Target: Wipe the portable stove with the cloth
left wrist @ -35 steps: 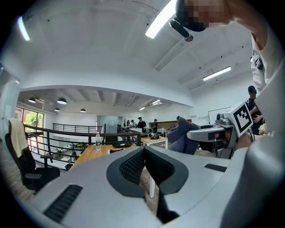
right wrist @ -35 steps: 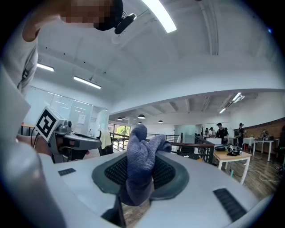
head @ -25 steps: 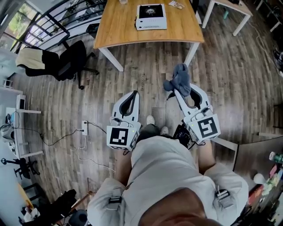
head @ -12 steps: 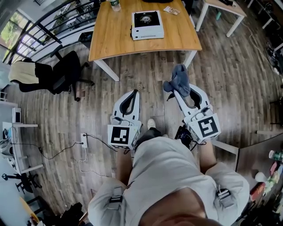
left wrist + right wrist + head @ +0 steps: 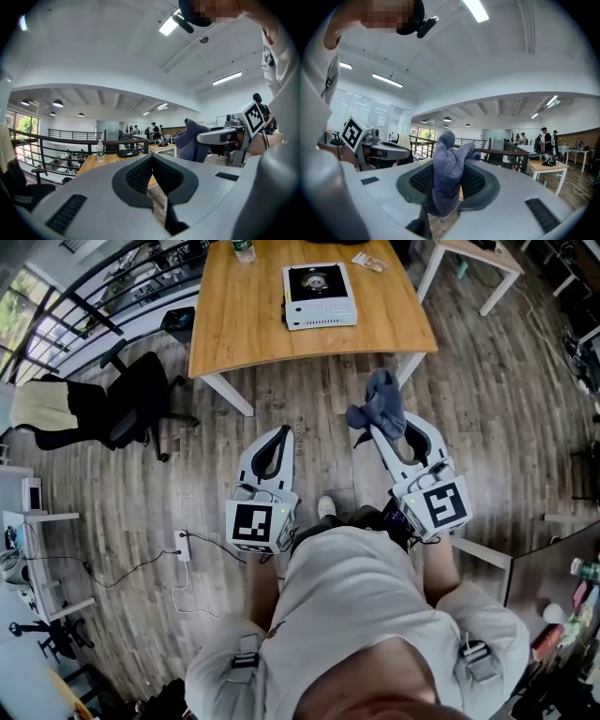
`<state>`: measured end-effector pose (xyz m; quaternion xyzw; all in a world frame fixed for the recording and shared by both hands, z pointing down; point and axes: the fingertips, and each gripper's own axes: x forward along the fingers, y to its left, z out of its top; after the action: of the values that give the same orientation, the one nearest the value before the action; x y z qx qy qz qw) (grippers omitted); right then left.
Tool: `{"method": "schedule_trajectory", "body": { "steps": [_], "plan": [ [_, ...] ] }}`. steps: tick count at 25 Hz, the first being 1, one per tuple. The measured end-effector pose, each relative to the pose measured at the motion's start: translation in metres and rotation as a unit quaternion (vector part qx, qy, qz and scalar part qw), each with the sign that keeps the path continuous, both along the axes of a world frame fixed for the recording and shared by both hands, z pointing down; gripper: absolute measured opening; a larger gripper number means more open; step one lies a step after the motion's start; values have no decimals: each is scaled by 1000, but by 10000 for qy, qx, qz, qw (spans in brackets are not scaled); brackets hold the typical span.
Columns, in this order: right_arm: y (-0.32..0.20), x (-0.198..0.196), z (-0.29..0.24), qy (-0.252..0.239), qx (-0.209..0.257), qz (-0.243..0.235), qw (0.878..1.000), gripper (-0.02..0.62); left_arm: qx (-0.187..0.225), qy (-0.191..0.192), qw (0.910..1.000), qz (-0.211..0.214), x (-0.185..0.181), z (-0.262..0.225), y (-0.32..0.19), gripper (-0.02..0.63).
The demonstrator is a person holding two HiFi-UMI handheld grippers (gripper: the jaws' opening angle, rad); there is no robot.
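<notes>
Right gripper (image 5: 392,427) pinches the cloth (image 5: 379,405); left gripper (image 5: 283,434) pressed together. Advisable: lay cloth flat on portable stove (image 5: 320,294), upper centre.

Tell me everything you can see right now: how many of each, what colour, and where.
rectangular wooden table: one, light brown top, white legs, ahead across the floor
square portable stove: one, white with a black burner, on that table
plastic bottle: one, clear, at the table's far edge
office chair: one, black, left of the table
power strip: one, white, on the floor at the left
crumpled cloth: one, blue-grey, clamped in the right tool
left tool: one, white-grey, shut, empty
right tool: one, white-grey, shut on the cloth
</notes>
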<state>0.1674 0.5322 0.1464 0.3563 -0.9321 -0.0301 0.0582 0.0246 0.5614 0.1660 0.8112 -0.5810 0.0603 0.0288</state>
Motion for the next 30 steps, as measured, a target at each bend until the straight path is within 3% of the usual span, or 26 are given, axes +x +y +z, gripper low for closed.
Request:
{"method": "schedule_trajectory", "body": {
  "steps": [14,30],
  "plan": [
    [-71,-11,18,70,-191,-245,9995,140,-244,102,9995,-187,-7,15,-68,20],
    [-164,25,20,-77,-236,-522,9983,140,-235,-101,9989,-397,33,11,-154,20]
  ]
}}
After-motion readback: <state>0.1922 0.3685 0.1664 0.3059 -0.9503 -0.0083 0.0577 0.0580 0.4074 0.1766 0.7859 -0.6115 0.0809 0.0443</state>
